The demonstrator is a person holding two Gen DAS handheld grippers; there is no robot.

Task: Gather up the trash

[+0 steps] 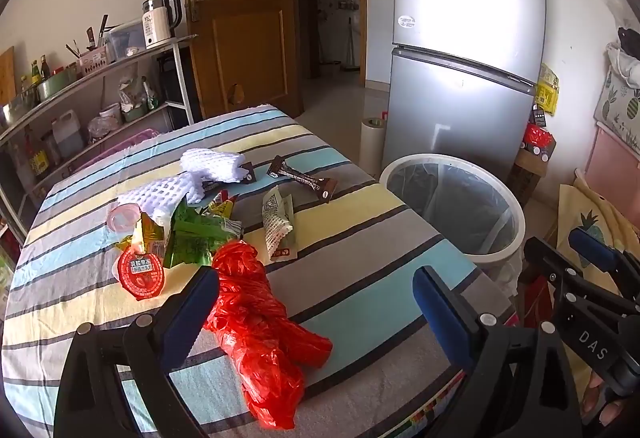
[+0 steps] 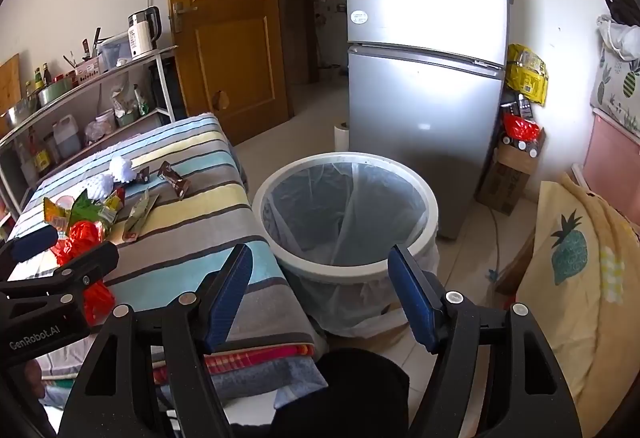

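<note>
Left wrist view: left gripper [image 1: 316,298] jaws apart, empty, over crumpled red plastic bag [image 1: 256,322] at lower centre.
Surface: striped cloth-covered table [image 1: 360,238]; wrappers and white foam netting [image 1: 192,174] at centre left.
Right wrist view: right gripper [image 2: 320,296] jaws apart, empty, before round white lined trash bin [image 2: 344,222] at centre.
Room: silver fridge [image 2: 424,78] behind, wooden door [image 2: 224,26] upper left.

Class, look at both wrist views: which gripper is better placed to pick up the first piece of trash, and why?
Left. The left gripper hangs open directly over the red plastic bag on the striped cloth. The right gripper, also open, faces the bin, away from the litter.
</note>
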